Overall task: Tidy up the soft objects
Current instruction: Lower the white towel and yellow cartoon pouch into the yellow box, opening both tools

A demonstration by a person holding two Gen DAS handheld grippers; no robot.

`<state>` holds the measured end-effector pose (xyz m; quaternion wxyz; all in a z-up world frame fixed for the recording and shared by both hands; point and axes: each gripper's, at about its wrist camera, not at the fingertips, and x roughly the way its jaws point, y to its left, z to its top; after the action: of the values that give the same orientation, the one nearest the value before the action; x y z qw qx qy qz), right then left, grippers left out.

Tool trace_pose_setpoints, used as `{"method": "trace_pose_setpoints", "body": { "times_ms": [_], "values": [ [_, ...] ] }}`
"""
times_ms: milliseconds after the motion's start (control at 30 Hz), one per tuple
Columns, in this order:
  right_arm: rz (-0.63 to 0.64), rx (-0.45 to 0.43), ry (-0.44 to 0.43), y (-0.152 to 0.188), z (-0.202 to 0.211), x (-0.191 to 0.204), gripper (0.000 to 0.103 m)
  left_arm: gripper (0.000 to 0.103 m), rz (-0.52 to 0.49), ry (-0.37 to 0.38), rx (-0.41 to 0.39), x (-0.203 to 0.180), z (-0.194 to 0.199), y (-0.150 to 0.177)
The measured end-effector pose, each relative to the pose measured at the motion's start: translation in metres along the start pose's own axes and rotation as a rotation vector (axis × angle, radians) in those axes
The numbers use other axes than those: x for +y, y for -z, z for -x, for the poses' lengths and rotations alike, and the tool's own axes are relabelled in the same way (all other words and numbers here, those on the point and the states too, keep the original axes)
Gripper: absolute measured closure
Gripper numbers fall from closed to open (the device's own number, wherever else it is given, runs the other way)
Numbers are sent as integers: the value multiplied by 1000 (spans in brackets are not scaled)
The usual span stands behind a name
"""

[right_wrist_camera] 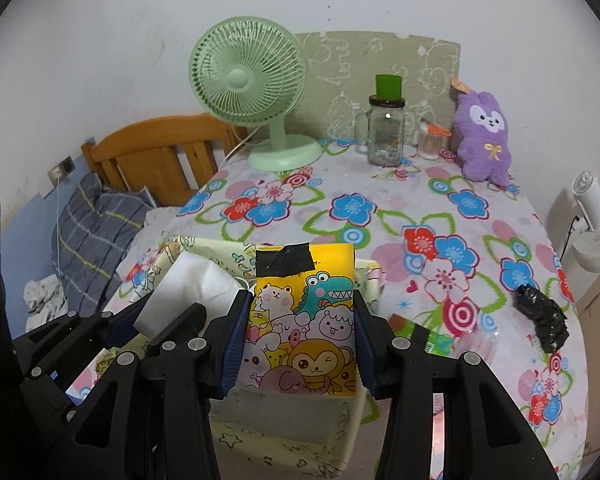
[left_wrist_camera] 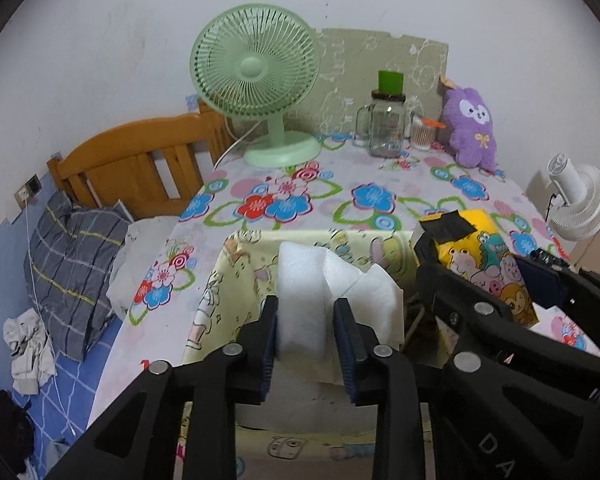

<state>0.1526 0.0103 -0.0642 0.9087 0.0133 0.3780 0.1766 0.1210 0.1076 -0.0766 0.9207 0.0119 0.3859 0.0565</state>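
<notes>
A pale yellow fabric basket (left_wrist_camera: 244,248) printed with cartoons stands at the near edge of the floral table. My left gripper (left_wrist_camera: 306,340) hangs over it with a white soft foam piece (left_wrist_camera: 300,300) between its fingers. The left pad touches the piece and a thin gap shows at the right pad. My right gripper (right_wrist_camera: 300,344) is shut on a yellow tissue pack (right_wrist_camera: 304,320) with cartoon animals and black tape on top, held above the same basket (right_wrist_camera: 220,250). A purple plush bunny (right_wrist_camera: 486,136) sits upright at the back right.
At the back stand a green desk fan (right_wrist_camera: 246,80), a glass jar mug (right_wrist_camera: 384,136) with a green cap and a cotton swab pot (right_wrist_camera: 432,142). A crumpled black bag (right_wrist_camera: 542,320) lies right. A white fan (right_wrist_camera: 596,228) is off the table; a bed (left_wrist_camera: 72,256) lies left.
</notes>
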Motion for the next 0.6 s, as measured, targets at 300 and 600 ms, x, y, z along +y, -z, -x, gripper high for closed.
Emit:
{"method": "trace_pose_setpoints", "body": {
  "times_ms": [300, 600],
  "values": [
    [22, 42, -18, -1, -21, 11, 53, 32, -20, 19, 3, 9, -6, 7],
    [66, 59, -48, -5, -40, 23, 49, 21, 15, 42, 35, 21, -18, 4]
  ]
}}
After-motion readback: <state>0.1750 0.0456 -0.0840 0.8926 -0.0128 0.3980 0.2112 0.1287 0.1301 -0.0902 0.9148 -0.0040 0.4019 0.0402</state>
